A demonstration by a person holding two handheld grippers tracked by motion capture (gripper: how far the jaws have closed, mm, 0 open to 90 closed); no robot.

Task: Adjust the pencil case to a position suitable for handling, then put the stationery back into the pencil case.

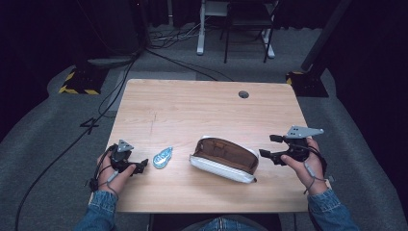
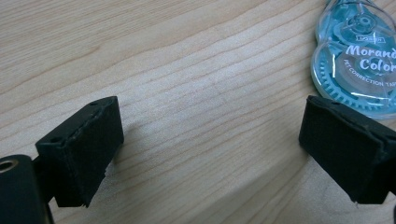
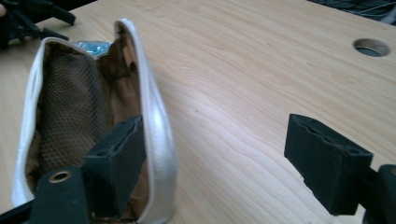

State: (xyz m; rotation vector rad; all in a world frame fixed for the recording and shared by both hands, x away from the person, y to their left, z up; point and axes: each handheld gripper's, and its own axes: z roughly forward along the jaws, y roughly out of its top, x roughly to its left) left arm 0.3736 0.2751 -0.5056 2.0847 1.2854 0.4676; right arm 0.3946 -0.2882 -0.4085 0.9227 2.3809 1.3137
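Note:
A brown-lined, white-rimmed pouch [image 1: 224,159] lies unzipped in the middle of the wooden table [image 1: 192,110]. A teal correction tape dispenser [image 1: 162,157] lies flat to its left. My left gripper [image 1: 143,165] rests just left of the tape, open, with bare wood between its jaws [image 2: 210,126]; the tape [image 2: 357,60] lies beyond its right jaw. My right gripper [image 1: 268,146] is open at the pouch's right end. In the right gripper view [image 3: 215,137] its left jaw stands over the pouch's mouth [image 3: 70,107], with the white rim between the jaws.
A round cable hole [image 1: 243,94] sits at the table's far right [image 3: 371,47]. Cables run over the grey floor at the left. Metal furniture legs [image 1: 199,38] stand behind the table. The far half of the tabletop is bare wood.

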